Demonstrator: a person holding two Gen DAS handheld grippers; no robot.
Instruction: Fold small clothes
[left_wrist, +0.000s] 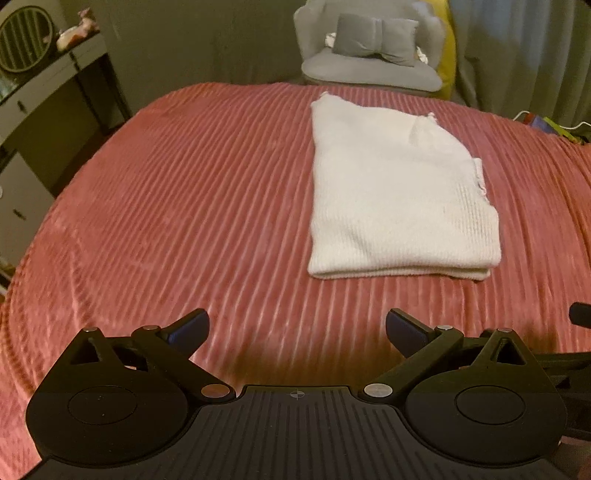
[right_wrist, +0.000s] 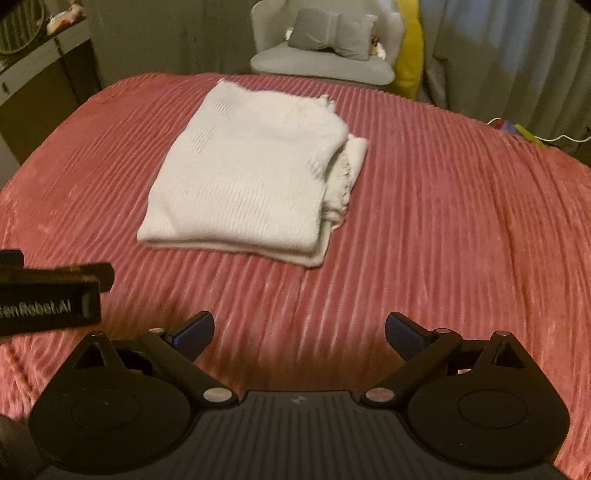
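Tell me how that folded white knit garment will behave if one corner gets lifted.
The white knit garment looks soft and ribbed, so it would likely droop. Its stacked layers, loose along the right edge, would probably slide apart. On the ribbed pink blanket, pushing may bunch it rather than slide it.

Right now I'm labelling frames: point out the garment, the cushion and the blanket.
garment (left_wrist: 391, 199), left wrist view, middle of top layer
cushion (left_wrist: 375, 38), left wrist view, its centre
blanket (right_wrist: 461, 229), right wrist view, bare ribbed part

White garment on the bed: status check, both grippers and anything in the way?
Left gripper and right gripper: jaws open, empty, short of the cloth. White garment folded, flat on the pink bedspread. Nothing between.
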